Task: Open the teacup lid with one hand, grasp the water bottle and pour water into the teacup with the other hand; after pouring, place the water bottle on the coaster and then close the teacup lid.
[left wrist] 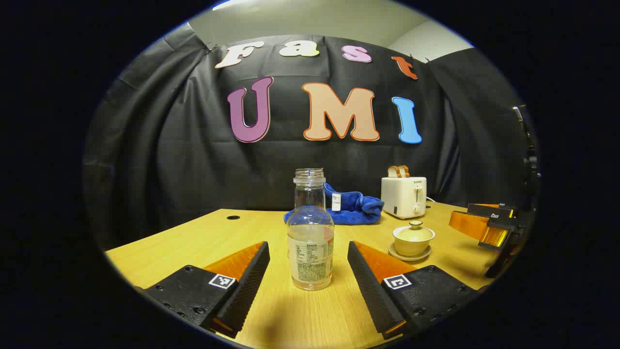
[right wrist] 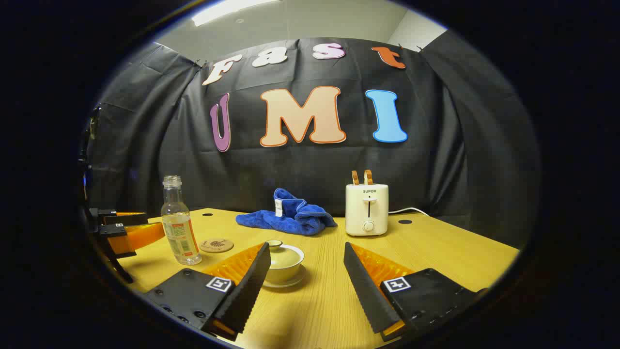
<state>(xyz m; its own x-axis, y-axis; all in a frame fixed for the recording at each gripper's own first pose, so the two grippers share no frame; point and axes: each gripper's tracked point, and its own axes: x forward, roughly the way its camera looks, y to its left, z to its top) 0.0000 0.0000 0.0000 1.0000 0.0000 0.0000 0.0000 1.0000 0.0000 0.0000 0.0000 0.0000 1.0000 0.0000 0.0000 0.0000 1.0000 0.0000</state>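
**Lining up, nothing held**

I have both tools spread wide: left gripper (left wrist: 308,264) frames the water bottle (left wrist: 310,232), right gripper (right wrist: 307,269) faces the lidded teacup (right wrist: 284,261) (coaster (right wrist: 216,245) waits beside). Next I'd pinch the lid knob

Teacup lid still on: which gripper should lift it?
The right. Its gripper is open with the teacup and lid just ahead, near its left finger. The left gripper is open and lined up on the bottle, so it suits pouring.
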